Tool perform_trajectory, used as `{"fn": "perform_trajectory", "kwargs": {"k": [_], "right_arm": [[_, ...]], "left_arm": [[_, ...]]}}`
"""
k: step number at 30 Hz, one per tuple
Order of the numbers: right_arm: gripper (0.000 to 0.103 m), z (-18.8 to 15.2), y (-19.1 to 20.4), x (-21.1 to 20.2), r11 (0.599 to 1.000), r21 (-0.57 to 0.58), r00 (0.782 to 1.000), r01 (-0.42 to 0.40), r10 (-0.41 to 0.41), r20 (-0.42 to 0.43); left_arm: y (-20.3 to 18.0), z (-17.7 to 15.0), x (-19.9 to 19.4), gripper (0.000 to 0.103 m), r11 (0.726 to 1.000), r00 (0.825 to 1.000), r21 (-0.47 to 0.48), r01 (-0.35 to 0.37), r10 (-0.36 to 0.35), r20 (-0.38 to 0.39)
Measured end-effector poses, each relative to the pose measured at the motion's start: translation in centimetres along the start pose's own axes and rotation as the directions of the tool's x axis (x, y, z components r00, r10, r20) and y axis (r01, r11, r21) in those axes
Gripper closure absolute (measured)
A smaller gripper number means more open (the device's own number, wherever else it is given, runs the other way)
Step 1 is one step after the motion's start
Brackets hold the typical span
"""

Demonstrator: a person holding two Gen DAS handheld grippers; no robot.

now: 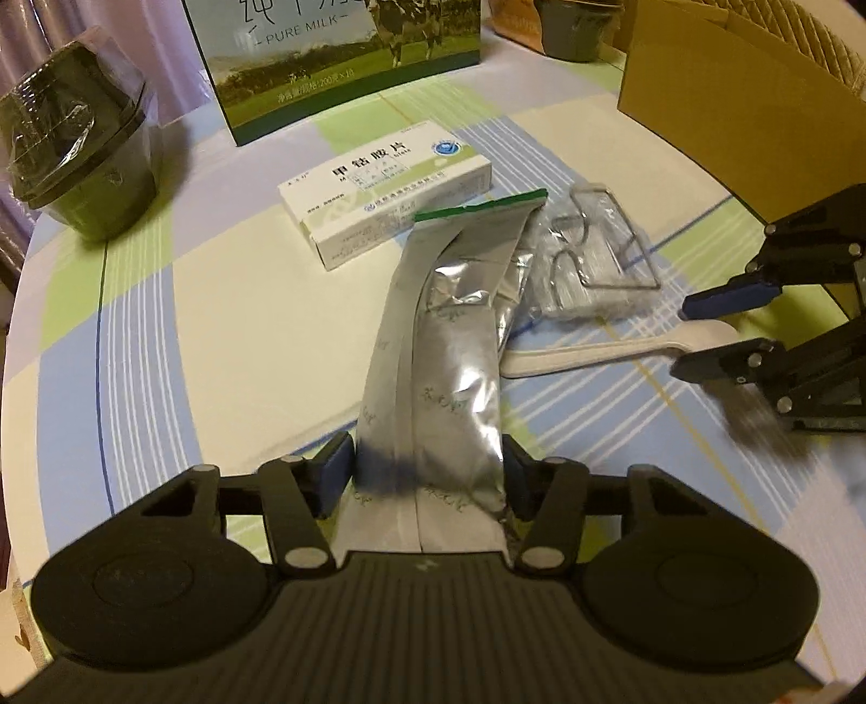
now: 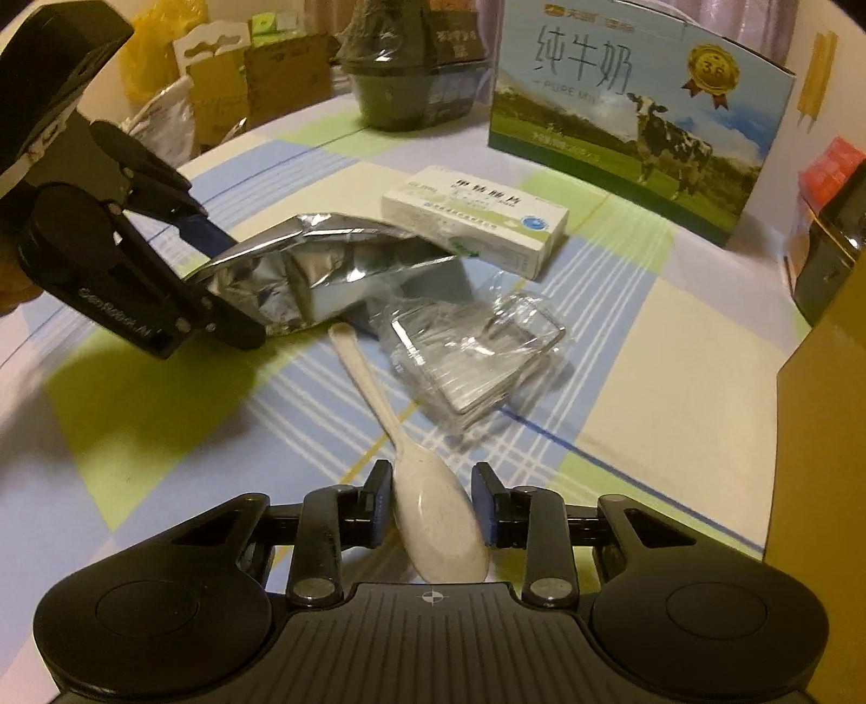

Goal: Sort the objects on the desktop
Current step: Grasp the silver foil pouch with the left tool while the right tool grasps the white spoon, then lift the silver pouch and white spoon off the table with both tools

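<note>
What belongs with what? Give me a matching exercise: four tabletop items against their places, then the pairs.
Items:
1. foil pouch
2. spoon
3. medicine box
4. milk carton

Places:
A. standing upright at the back of the table
B. between the right gripper fingers
C. lying flat just beyond the pouch's green end
D. clamped in the left gripper

Pairs: 1-D, 2-B, 3-C, 4-A

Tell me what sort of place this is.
Probably a home dining or living room table, not a lab: a checked tablecloth, a pure milk gift carton, a medicine box, and shopping bags and cardboard boxes stacked around it.
</note>
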State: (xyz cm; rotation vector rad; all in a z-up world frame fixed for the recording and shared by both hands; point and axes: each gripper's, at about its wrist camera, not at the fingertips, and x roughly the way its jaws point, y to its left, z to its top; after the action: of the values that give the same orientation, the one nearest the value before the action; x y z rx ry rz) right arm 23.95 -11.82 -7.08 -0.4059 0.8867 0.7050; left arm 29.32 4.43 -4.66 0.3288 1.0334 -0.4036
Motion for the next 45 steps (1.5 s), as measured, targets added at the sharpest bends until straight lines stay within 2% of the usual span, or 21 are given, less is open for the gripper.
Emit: {"fn": "perform_trajectory", "kwargs": {"k": [3, 8, 14, 18, 21, 25, 28, 31, 36, 38, 40, 41, 45], "right_arm": [[0.075, -0.2, 0.4, -0.4, 0.999, 0.036, 0.999, 0.004, -0.003, -0.037], [0.075, -1.2, 0.5, -1.8, 0.984, 0.178, 0.996, 0.015, 0.001, -0.093], [0.075, -4.2, 1.8, -4.6, 0.951, 0.308, 0.992, 0.034, 0.005, -0.123], [0.075, -6.5, 4.3, -6.5, 0.940, 0.341, 0.992, 0.024, 0.021, -0.127], [0.070, -7.9, 6.2, -7.7, 0.941, 0.336, 0.990, -0.030, 0.075, -0.123], [0.046, -9.1, 7.5, -9.0, 0.955, 0.289, 0.992, -0.062, 0.091, -0.087], [0.044, -9.5, 8.7, -9.0, 0.983, 0.176, 0.996, -0.046, 0.058, -0.068], [0.044, -9.9, 9.4, -8.5, 0.994, 0.104, 0.997, -0.018, 0.025, -0.068], [0.045, -10.3, 8.8, -8.0, 0.993, 0.113, 0.997, -0.023, 0.031, -0.071], [0.053, -10.3, 8.8, -8.0, 0.994, 0.109, 0.997, -0.014, 0.021, -0.068], [0.068, -10.2, 8.7, -8.2, 0.994, 0.107, 0.998, -0.009, 0.016, -0.065], [0.072, -10.1, 8.6, -8.2, 0.994, 0.111, 0.998, -0.007, 0.014, -0.063], [0.076, -10.0, 8.6, -8.4, 0.993, 0.114, 0.999, -0.001, 0.008, -0.054]], "left_arm": [[-0.4, -0.6, -0.6, 0.057, 1.000, 1.000, 0.007, 0.001, -0.001, -0.019], [-1.6, -2.8, -2.2, 0.058, 1.000, 0.998, -0.012, -0.002, 0.002, -0.055], [-4.5, -6.7, -5.2, 0.058, 0.999, 0.995, -0.046, -0.005, 0.000, -0.103], [-7.5, -9.0, -7.1, 0.056, 1.000, 0.991, -0.025, -0.002, -0.001, -0.132], [-9.3, -10.2, -8.7, 0.053, 1.000, 0.994, -0.027, 0.006, -0.009, -0.109], [-10.8, -11.4, -10.6, 0.049, 0.999, 0.997, -0.030, 0.025, -0.027, -0.067], [-11.0, -11.8, -11.1, 0.046, 0.999, 0.998, -0.032, 0.029, -0.031, -0.049], [-10.3, -11.4, -11.1, 0.041, 0.998, 0.999, -0.058, 0.026, -0.028, -0.028], [-9.3, -10.4, -11.4, 0.034, 0.995, 0.999, -0.090, 0.035, -0.035, 0.005], [-9.3, -10.2, -11.2, 0.033, 0.995, 0.999, -0.088, 0.040, -0.040, 0.008], [-9.4, -9.9, -10.9, 0.030, 0.996, 0.999, -0.076, 0.040, -0.040, 0.006], [-9.4, -9.8, -10.7, 0.029, 0.997, 0.999, -0.069, 0.040, -0.040, 0.003], [-9.6, -9.4, -9.7, 0.027, 0.998, 0.999, -0.058, 0.038, -0.039, -0.014]]}}
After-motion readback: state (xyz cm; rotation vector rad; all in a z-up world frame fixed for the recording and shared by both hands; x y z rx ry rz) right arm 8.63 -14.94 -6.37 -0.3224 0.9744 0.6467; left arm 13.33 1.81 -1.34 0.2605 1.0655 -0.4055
